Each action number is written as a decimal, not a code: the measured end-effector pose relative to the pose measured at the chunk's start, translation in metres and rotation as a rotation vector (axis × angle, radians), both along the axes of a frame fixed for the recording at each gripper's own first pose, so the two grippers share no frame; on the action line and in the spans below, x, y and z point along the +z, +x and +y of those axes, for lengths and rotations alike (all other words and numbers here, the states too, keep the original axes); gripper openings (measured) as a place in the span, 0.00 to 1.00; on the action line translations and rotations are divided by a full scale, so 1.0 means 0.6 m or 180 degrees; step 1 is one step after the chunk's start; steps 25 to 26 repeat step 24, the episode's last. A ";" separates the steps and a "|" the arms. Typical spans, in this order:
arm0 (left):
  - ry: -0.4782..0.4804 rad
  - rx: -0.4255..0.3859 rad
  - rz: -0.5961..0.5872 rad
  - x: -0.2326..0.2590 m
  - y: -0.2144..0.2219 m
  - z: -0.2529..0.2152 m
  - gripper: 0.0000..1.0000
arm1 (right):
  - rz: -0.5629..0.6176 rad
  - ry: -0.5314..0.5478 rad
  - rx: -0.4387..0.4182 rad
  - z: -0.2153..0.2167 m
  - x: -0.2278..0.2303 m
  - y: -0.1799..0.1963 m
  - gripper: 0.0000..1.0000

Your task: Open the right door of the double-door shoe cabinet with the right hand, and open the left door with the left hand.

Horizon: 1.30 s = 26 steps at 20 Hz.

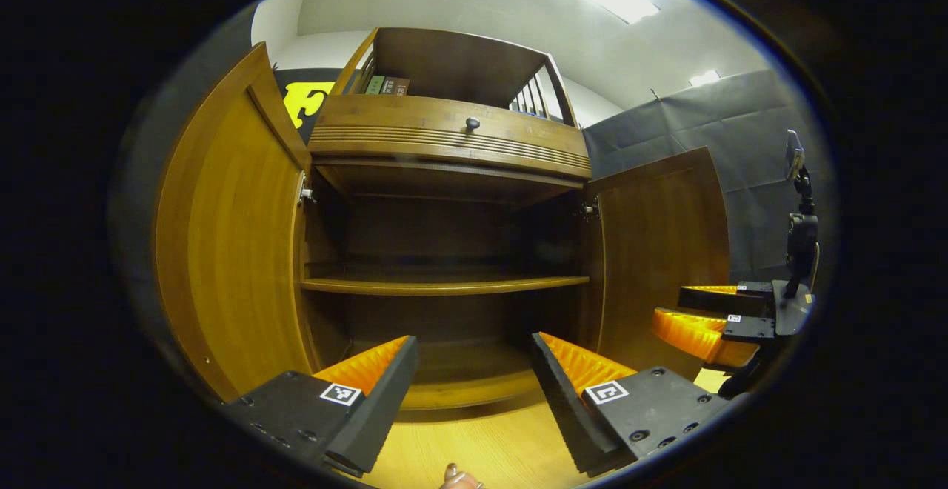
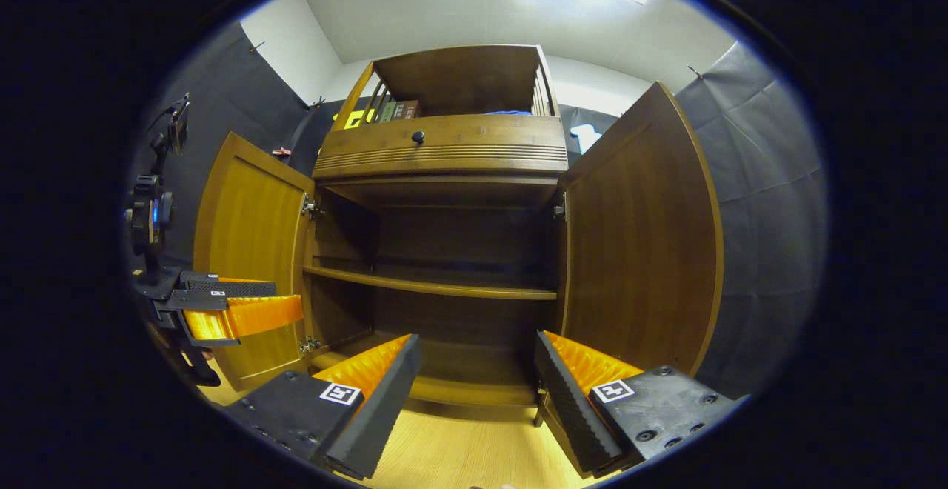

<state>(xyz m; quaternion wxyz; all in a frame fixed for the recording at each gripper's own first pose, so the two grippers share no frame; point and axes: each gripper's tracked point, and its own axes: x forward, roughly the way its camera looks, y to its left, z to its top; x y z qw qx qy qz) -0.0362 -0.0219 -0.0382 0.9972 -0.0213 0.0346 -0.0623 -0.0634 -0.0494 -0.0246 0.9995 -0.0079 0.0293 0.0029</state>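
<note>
We hold the left hand-held gripper (image 1: 474,385) with its fingers spread wide and nothing between them, low above the wooden floor (image 1: 474,452) in front of the shoe cabinet (image 1: 444,141). The right hand-held gripper (image 2: 478,385) is likewise wide open and empty, at about the same height; in the left gripper view it shows off to the side, near the right door's lower edge. We judge both are drawn back from the doors because their work looks done. The left door (image 1: 229,237) stands swung out from its hinges, and the right door (image 2: 641,252) stands swung out on the other side. Between them the inner shelf (image 1: 444,284) lies bare and dark. The drawer knob (image 1: 472,124) above sits untouched.
</note>
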 end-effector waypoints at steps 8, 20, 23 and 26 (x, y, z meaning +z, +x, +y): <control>0.0009 0.0066 -0.0012 0.000 -0.006 0.011 0.94 | 0.0014 -0.0057 0.0018 0.006 0.001 0.000 0.97; 0.0074 0.0071 -0.0068 0.010 -0.017 0.010 0.93 | 0.0008 -0.0024 0.0058 0.011 0.008 -0.004 0.97; 0.0063 0.0069 -0.0067 0.013 -0.016 0.007 0.94 | 0.0014 -0.0030 0.0073 0.012 0.010 -0.007 0.97; 0.0068 0.0064 -0.0067 0.013 -0.020 0.005 0.94 | 0.0012 -0.0028 0.0069 0.010 0.012 -0.006 0.97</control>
